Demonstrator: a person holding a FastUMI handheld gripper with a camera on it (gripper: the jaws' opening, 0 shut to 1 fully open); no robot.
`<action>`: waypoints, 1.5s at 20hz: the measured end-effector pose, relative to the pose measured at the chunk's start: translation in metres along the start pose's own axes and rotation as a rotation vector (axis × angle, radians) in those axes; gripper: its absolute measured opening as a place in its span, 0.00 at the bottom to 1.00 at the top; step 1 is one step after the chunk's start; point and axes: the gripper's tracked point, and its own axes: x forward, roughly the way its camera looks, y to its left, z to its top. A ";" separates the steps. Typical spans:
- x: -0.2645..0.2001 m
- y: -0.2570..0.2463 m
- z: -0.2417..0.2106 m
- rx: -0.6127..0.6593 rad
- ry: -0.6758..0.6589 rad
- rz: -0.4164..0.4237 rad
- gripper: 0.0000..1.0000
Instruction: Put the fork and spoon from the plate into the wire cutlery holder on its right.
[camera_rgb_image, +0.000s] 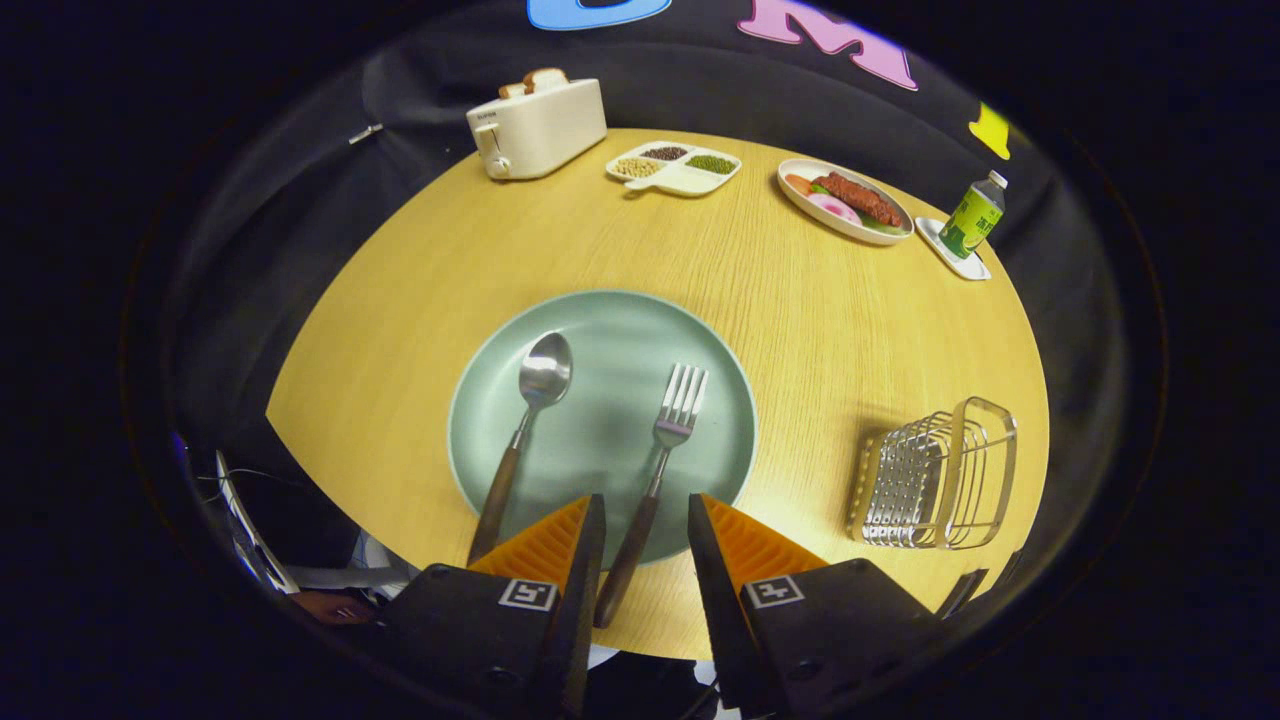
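Note:
A pale green plate (610, 320) lies on the round wooden table just ahead of my fingers. On it rest a spoon (530, 420) on the left and a fork (665, 450) on the right, both with dark wooden handles pointing toward me. The fork's handle runs down into the gap between my fingers, and I cannot tell whether they are level with it or above it. My gripper (645, 515) is open, its fingers apart on either side of that handle and not pressing on it. The wire cutlery holder (935, 480) stands to the right of the plate.
At the far side of the table (800, 300) stand a white toaster (537, 125) with bread, a divided dish (673, 168) of beans, an oval plate (845, 200) of food and a green bottle (973, 215) on a small coaster. A person's hand (330, 603) shows beyond the table's near-left edge.

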 end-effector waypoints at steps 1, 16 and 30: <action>0.009 0.002 -0.004 0.011 0.016 -0.002 0.53; -0.028 -0.015 0.023 0.058 -0.016 0.047 0.11; -0.152 -0.193 -0.031 -0.121 0.348 0.048 0.10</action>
